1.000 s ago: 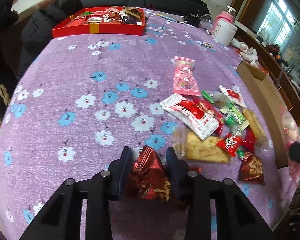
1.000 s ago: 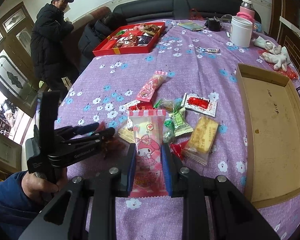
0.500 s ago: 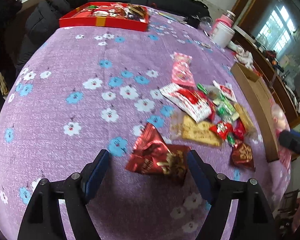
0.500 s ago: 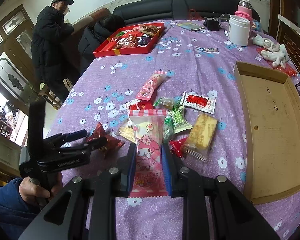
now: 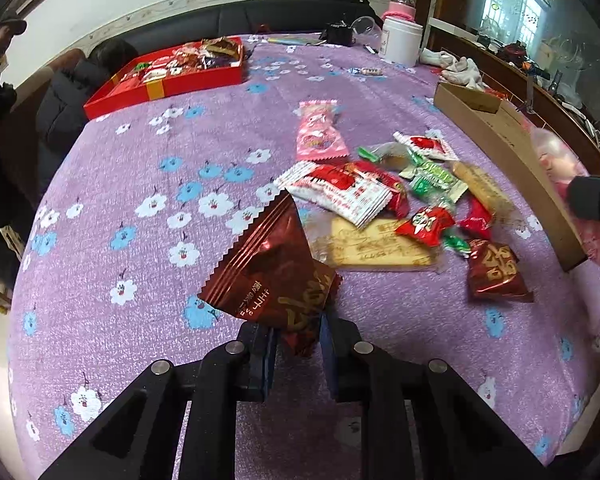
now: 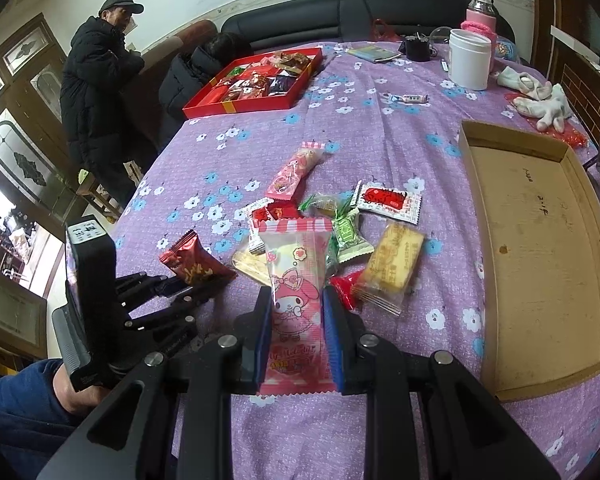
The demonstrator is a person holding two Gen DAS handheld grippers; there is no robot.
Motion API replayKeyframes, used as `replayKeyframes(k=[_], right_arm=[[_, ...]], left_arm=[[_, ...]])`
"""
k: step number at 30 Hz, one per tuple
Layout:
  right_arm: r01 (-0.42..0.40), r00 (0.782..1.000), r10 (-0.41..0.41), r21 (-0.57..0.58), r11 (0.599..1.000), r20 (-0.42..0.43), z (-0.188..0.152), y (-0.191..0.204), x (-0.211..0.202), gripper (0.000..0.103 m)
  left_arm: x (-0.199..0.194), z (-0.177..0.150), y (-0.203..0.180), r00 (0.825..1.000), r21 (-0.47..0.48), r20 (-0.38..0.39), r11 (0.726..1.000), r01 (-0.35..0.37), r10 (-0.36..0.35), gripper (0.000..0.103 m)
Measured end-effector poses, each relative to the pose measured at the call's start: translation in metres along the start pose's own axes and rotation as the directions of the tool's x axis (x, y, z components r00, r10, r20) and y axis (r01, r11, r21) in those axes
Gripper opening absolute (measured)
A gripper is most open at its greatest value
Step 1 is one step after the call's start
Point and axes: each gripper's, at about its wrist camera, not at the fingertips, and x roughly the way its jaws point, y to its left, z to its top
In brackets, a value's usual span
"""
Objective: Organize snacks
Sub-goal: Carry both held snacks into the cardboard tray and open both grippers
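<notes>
My left gripper (image 5: 298, 344) has its jaws closing tight on the near end of a dark red snack packet (image 5: 272, 272), which sticks up ahead of the fingers. The right wrist view shows that packet (image 6: 194, 264) and the left gripper (image 6: 204, 284) at the left. A pink cartoon packet (image 6: 296, 300) is clamped in my right gripper (image 6: 296, 320), which is shut on it. Between the two grippers lies a heap of loose snacks (image 5: 380, 196) on the purple flowered cloth (image 5: 140, 184). To the right stands a brown cardboard tray (image 6: 540, 240) with nothing in it.
A red gift box (image 6: 236, 108) full of snacks sits at the far left of the table. At the far right are a white jar (image 6: 470, 60), a pink flask (image 6: 480, 16) and white gloves (image 6: 540, 96). A person in a dark coat (image 6: 96, 88) stands beyond the left edge.
My left gripper opened wide and let the dark red packet drop to the cloth, then shut on its near end again. The right gripper and its pink packet stayed still.
</notes>
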Motion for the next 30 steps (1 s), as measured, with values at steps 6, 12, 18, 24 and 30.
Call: replayKeyframes(k=[6, 12, 18, 24, 30], right_arm=[[-0.001, 1.0, 0.001, 0.007, 1.0, -0.001, 0.0, -0.001, 0.001, 0.023], [-0.001, 1.0, 0.001, 0.01, 1.0, -0.001, -0.001, -0.001, 0.002, 0.023], [-0.002, 1.0, 0.002, 0.01, 1.0, -0.002, -0.001, -0.001, 0.002, 0.023], [0.003, 1.0, -0.003, 0.021, 1.0, -0.001, -0.002, -0.004, 0.002, 0.023], [0.018, 1.0, -0.018, 0.047, 0.999, 0.0, -0.006, -0.007, 0.002, 0.023]], left_arm=[[-0.014, 0.007, -0.006, 0.999, 0.033, 0.039, 0.999, -0.002, 0.001, 0.019], [-0.023, 0.012, -0.005, 0.998, 0.033, 0.058, 0.999, 0.002, -0.004, 0.019], [-0.028, 0.015, -0.004, 0.998, 0.031, 0.069, 1.0, 0.001, -0.003, 0.019], [-0.031, 0.018, -0.004, 0.997, 0.036, 0.077, 0.999, 0.01, -0.013, 0.019], [-0.032, 0.025, -0.01, 0.996, 0.062, 0.082, 0.998, 0.025, -0.03, 0.019]])
